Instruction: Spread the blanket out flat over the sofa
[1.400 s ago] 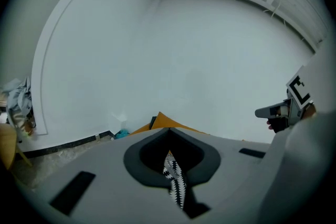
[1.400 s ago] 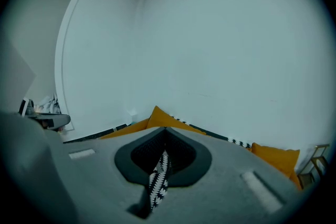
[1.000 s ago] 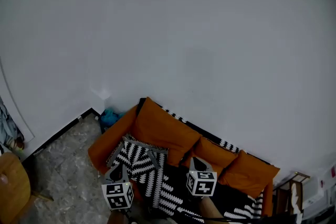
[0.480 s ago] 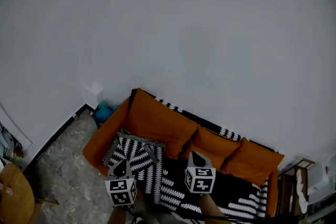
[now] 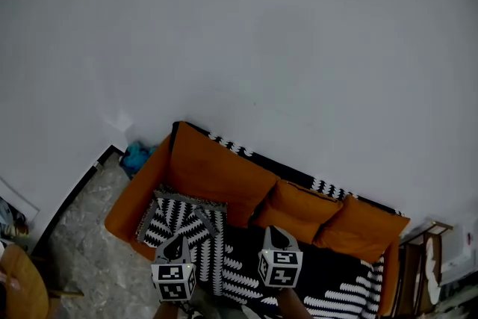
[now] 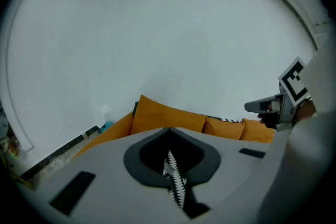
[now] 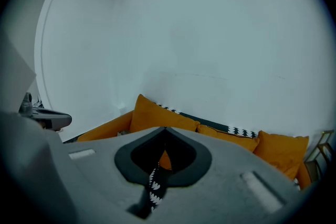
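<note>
The orange sofa point(image 5: 216, 175) stands against the white wall. A black-and-white patterned blanket point(image 5: 187, 224) lies bunched over its left seat and hangs toward me. My left gripper point(image 5: 178, 244) is shut on an edge of it; a strip of the blanket point(image 6: 175, 178) shows pinched between the jaws in the left gripper view. My right gripper point(image 5: 275, 234) is shut on another part of the edge, with a dark strip of the blanket point(image 7: 155, 183) caught between its jaws. Both grippers are held side by side in front of the sofa.
Two orange cushions point(image 5: 299, 209) point(image 5: 358, 235) lean on the right half of the sofa. A second patterned cover point(image 5: 328, 187) runs along the sofa's back. A teal thing point(image 5: 137, 157) sits in the corner at left. A wooden table point(image 5: 15, 284) stands at lower left and a side table point(image 5: 422, 265) at right.
Both grippers have moved forward and down toward the sofa, still holding the blanket. The sofa now sits higher and further left in the head view.
</note>
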A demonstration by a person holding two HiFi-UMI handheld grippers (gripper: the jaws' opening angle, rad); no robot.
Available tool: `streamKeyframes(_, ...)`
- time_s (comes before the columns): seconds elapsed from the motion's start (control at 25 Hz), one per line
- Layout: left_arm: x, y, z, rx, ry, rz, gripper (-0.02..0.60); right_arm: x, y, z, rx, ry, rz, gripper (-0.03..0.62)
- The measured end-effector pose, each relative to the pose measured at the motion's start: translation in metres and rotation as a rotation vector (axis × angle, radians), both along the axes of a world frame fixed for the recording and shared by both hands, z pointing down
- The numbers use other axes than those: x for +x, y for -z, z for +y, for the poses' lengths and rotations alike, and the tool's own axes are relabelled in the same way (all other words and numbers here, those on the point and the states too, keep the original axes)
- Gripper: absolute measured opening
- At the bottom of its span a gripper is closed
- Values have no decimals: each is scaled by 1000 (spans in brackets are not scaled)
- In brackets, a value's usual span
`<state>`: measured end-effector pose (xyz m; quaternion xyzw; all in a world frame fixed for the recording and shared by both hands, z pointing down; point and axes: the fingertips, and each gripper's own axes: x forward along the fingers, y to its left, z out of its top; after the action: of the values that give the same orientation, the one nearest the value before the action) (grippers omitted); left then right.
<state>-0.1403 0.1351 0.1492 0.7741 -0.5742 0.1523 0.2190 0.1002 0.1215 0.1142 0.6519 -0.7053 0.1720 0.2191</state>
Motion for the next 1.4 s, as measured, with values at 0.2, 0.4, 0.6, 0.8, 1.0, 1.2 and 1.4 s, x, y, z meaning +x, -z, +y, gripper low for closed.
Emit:
streamKeyframes(0.2,24,-27,-18,-48,-19,-25,3,20,-34,-16,-41,-9,-7,5)
streamKeyframes(0.4,48,-69,-41,-90,-23,-45,5,38,-83,-35,-92,-8,-31,5)
streamKeyframes(0.6,65,-118,-56,-140,-15,-39,3,50,-140,-46,-144,-7,-57,5)
streamKeyframes(0.8,76,-174,-70,-177,-10,-39,4,61,-192,-56,-179,-25,-76,5)
streamKeyframes(1.0,88,-221,-80,-205,-18,-33,5,68,-242,-67,-199,-41,-93,5)
streamKeyframes(1.2,96,-264,-83,-221,-11,-20,5,65,-287,-70,-221,-27,-98,5)
streamKeyframes(1.4,104,-297,-83,-242,-35,-27,5,64,-318,-70,-237,-15,-100,5)
